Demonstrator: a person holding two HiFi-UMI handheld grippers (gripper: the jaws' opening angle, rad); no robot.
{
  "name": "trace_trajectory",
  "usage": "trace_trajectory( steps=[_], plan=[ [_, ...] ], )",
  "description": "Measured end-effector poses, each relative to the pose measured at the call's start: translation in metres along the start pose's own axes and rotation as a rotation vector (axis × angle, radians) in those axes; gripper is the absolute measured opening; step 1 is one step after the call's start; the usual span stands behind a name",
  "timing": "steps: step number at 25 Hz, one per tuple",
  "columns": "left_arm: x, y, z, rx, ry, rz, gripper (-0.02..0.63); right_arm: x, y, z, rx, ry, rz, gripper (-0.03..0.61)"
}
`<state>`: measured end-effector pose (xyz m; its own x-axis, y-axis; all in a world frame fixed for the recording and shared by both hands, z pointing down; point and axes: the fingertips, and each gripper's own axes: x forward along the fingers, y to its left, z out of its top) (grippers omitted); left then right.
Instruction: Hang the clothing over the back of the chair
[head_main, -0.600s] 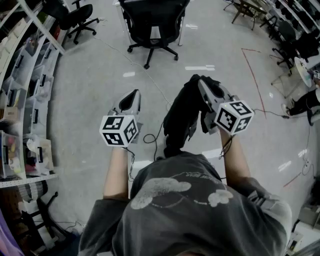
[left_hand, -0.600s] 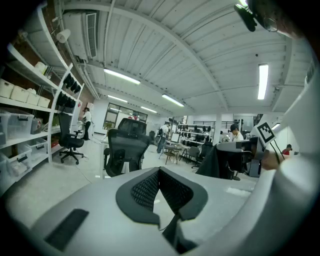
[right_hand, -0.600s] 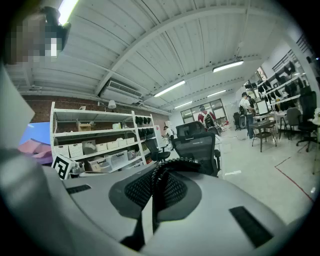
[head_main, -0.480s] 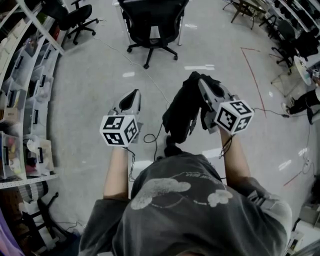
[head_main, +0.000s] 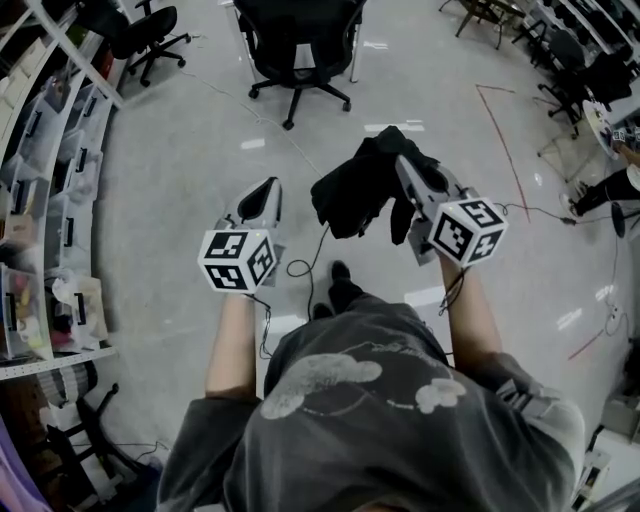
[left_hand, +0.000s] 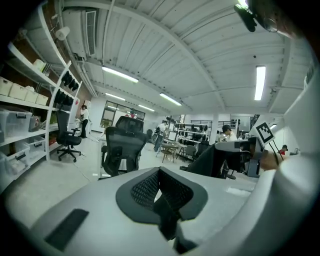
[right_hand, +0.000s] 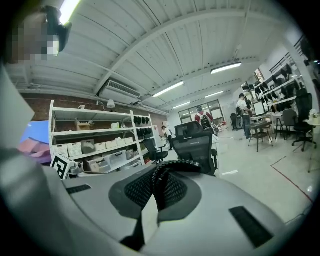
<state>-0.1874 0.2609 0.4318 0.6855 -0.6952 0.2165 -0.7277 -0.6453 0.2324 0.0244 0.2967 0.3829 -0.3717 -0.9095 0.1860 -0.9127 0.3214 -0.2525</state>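
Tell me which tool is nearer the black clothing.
Right. The right tool grips the black clothing at its tip; the left tool is apart from it, off to its left in the head view.

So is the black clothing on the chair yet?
Not yet. Done: the black clothing is picked up, gripped by the right tongs. In hand: it hangs there, well short of the office chair. Left to do: drape it over the chair's bare back. The left tongs are shut and empty.
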Motion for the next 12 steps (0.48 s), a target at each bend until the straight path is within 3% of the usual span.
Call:
trace_trajectory(
  steps=[6, 12],
  plan=[
    [-0.002, -0.004, -0.004, 0.001, 0.010, -0.009, 0.001, -0.013, -0.003, 0.012, 0.010, -0.048, -0.005, -0.002],
    [0.014, 0.008, -0.005, -0.011, 0.023, 0.003, 0.002, 0.006, -0.014, 0.001, 0.032, -0.020, -0.002, -0.002]
  ],
)
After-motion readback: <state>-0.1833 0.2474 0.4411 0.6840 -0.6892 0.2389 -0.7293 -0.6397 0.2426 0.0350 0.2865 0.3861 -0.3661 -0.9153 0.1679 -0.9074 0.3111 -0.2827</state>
